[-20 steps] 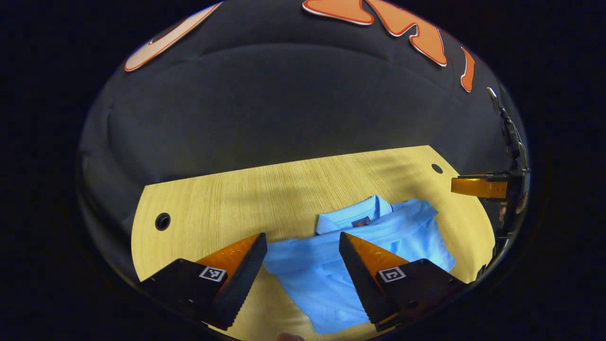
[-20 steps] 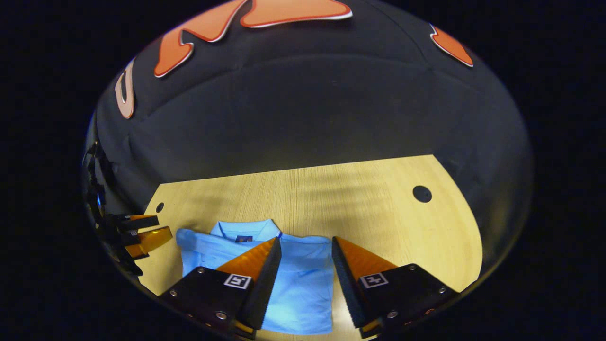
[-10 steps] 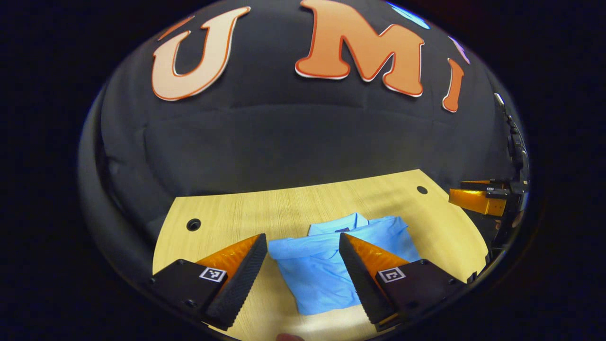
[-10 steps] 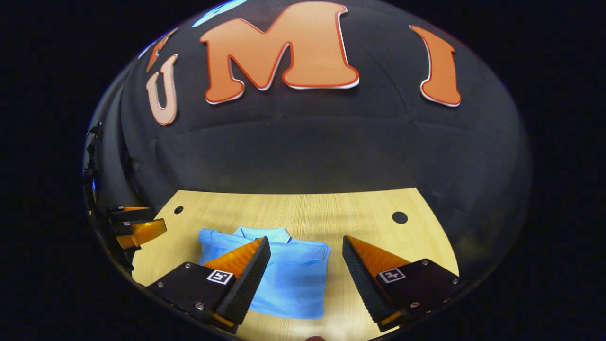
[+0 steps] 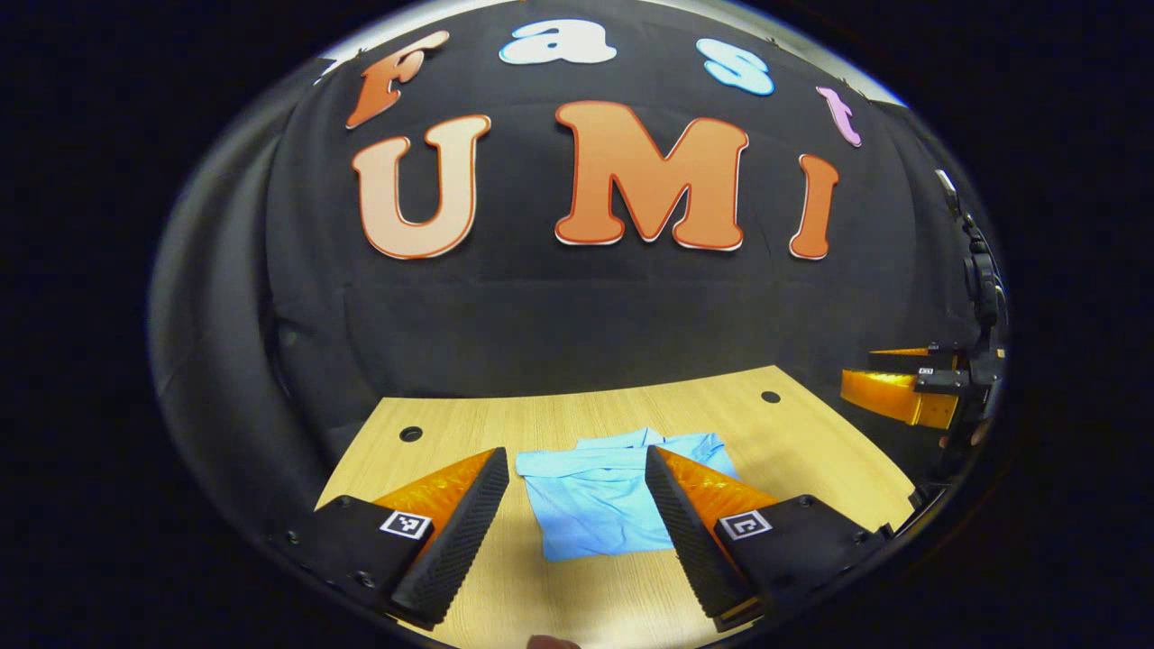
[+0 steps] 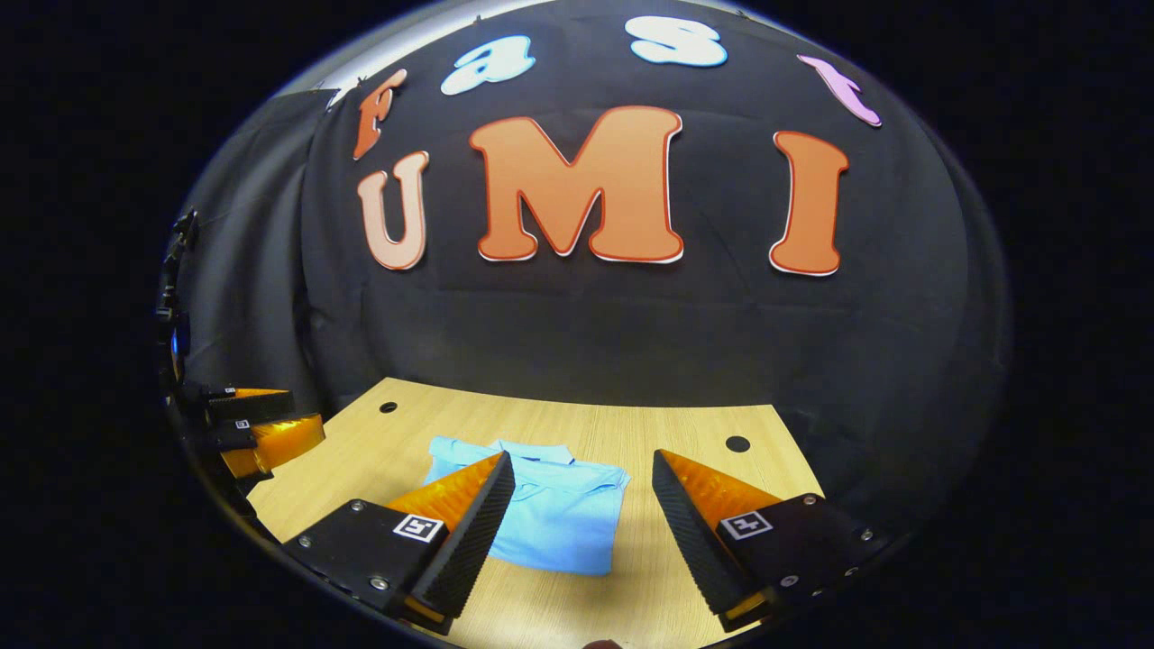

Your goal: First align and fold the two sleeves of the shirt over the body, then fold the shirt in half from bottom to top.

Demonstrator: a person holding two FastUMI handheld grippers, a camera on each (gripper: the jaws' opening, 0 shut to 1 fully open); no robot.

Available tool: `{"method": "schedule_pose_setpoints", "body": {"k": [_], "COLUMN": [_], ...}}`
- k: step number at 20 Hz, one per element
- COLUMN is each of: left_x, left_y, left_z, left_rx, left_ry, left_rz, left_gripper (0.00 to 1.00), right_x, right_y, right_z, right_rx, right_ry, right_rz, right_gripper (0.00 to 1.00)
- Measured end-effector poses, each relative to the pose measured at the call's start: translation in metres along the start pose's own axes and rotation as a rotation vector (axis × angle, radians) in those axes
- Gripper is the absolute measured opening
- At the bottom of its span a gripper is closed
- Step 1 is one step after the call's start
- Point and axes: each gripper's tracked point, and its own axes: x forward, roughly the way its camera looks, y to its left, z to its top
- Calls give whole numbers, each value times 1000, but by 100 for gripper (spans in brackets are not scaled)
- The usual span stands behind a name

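I see the folded shirt (image 5: pixel 595 500) flat on the table (image 5: pixel 811 451); both my left gripper (image 5: pixel 577 464) and right gripper (image 6: pixel 583 469) gape wide, empty.

I see a light wooden table (image 5: pixel 811 451) running across the lower part of both views, its grain running away from me. It has round dark holes (image 5: pixel 411 434) near its far corners; I count two in each view. Behind it hangs the black cloth wall (image 6: pixel 577 333) of the booth, slightly creased.
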Motion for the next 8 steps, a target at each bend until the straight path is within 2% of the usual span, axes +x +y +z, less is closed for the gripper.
{"method": "schedule_pose_setpoints", "body": {"k": [8], "left_x": [-126], "left_y": [-36], "left_z": [-12], "left_rx": [-31], "left_ry": [-120], "left_rz": [42], "left_gripper": [100], "right_x": [-114], "right_y": [11], "right_z": [-13], "right_rx": [-25], "right_ry": [-99], "right_rz": [54], "right_gripper": [96]}}
